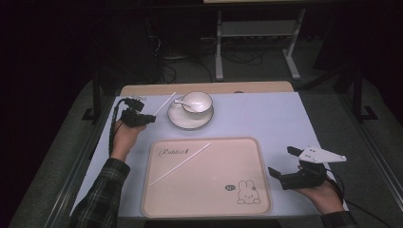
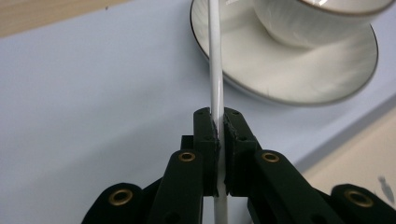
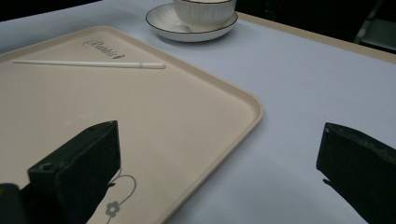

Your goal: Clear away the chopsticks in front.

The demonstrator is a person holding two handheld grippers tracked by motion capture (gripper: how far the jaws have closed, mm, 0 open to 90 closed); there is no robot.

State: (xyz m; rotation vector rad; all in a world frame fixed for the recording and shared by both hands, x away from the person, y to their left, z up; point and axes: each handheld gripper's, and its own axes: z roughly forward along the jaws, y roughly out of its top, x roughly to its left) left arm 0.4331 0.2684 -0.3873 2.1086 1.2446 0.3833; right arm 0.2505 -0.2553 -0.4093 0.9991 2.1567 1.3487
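Observation:
My left gripper (image 1: 151, 117) is shut on a thin white stick (image 1: 165, 103) and holds it above the blue mat, left of the saucer. In the left gripper view the stick (image 2: 216, 70) runs up from between the closed pads (image 2: 208, 140) toward the saucer (image 2: 289, 70). A second white stick (image 1: 179, 164) lies slantwise on the beige tray (image 1: 247, 152). The white cup (image 1: 197, 101) stands on its saucer (image 1: 183, 121) with a spoon (image 1: 181, 101) in it. My right gripper (image 1: 281, 161) rests open at the tray's right edge, nothing between its jaws; its own view shows the tray (image 3: 224, 88) and the lying stick (image 3: 88, 64).
The blue mat (image 1: 275, 118) covers the table, with a wooden strip (image 1: 204, 88) along the far edge. The tray bears a rabbit drawing (image 1: 248, 192) at its near right corner. Beyond the table stands a metal rack (image 1: 256, 38) in the dark.

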